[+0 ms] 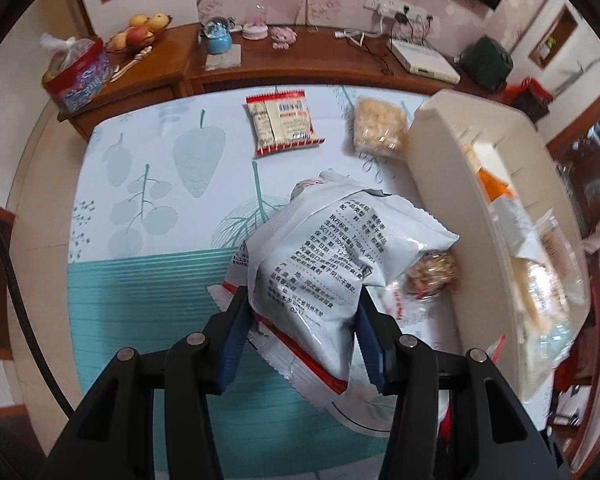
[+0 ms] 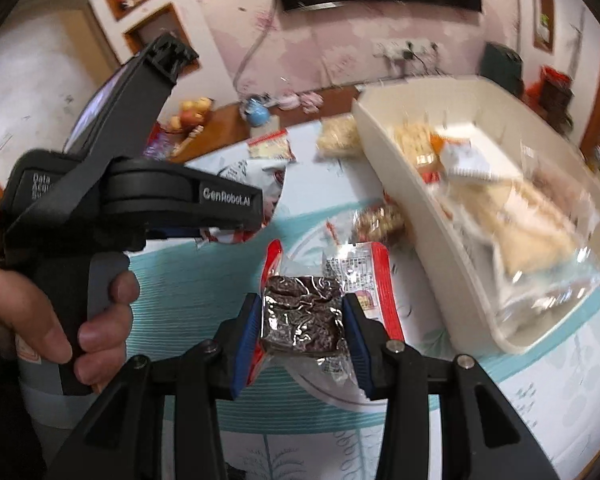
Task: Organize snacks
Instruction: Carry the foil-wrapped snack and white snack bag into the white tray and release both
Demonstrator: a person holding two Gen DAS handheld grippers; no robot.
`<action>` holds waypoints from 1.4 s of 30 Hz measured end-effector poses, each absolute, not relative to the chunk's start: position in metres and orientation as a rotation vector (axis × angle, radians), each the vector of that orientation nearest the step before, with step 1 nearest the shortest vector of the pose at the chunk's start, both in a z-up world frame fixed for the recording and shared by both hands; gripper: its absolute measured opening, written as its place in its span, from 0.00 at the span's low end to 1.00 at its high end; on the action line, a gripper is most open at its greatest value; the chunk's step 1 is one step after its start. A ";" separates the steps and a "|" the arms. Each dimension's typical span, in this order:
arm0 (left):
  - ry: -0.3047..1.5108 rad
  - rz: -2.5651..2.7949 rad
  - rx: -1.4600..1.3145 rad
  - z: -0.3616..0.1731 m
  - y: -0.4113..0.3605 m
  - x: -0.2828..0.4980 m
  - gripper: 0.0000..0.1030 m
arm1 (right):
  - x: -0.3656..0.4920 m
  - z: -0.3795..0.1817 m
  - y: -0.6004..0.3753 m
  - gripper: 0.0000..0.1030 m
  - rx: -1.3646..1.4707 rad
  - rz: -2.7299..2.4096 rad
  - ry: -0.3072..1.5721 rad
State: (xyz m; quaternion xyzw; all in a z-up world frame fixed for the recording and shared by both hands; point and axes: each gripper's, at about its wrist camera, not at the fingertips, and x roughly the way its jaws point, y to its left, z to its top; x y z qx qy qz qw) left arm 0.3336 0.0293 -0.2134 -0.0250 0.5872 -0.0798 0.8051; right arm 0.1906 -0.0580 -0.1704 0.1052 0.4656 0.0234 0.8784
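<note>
My left gripper is shut on a large white snack bag printed with black text, held above the table beside the cream bin. My right gripper is shut on a clear red-edged pack of dark dried fruit, held over the table left of the cream bin. The bin holds several snack packs. The left gripper with its bag also shows in the right wrist view. A red-and-white cracker pack and a clear bag of pale snacks lie on the table farther back.
A small nut pack and other wrappers lie under the white bag next to the bin. The table has a teal leaf-print cloth. Behind it a wooden sideboard carries a fruit bowl, a red bag, a blue kettle and a white box.
</note>
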 end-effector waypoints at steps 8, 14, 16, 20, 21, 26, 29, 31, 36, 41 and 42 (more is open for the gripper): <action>1.184 -0.193 -0.137 -0.170 0.009 0.311 0.47 | 0.186 -0.134 -0.092 0.40 0.159 0.101 0.883; 1.132 -0.237 -0.150 -0.143 -0.018 0.317 0.47 | 0.190 -0.116 -0.116 0.40 0.073 0.149 0.802; 1.105 -0.256 -0.157 -0.133 -0.030 0.318 0.47 | 0.190 -0.112 -0.123 0.40 0.041 0.149 0.779; 1.064 -0.291 -0.178 -0.121 -0.051 0.322 0.48 | 0.194 -0.105 -0.139 0.40 0.007 0.142 0.756; 1.052 -0.302 -0.189 -0.118 -0.058 0.324 0.48 | 0.196 -0.105 -0.143 0.40 -0.004 0.136 0.750; 1.021 -0.365 -0.225 -0.114 -0.089 0.334 0.48 | 0.207 -0.100 -0.170 0.40 -0.028 0.107 0.735; 1.014 -0.384 -0.217 -0.115 -0.106 0.339 0.48 | 0.215 -0.099 -0.187 0.40 -0.035 0.103 0.733; 1.012 -0.397 -0.222 -0.117 -0.119 0.343 0.48 | 0.224 -0.100 -0.200 0.40 -0.039 0.095 0.731; 1.031 -0.431 -0.233 -0.129 -0.144 0.352 0.48 | 0.240 -0.109 -0.225 0.41 -0.056 0.085 0.740; 1.055 -0.435 -0.243 -0.143 -0.159 0.359 0.49 | 0.254 -0.119 -0.250 0.41 -0.036 0.061 0.747; 1.066 -0.431 -0.240 -0.146 -0.161 0.361 0.49 | 0.256 -0.122 -0.255 0.41 -0.025 0.058 0.754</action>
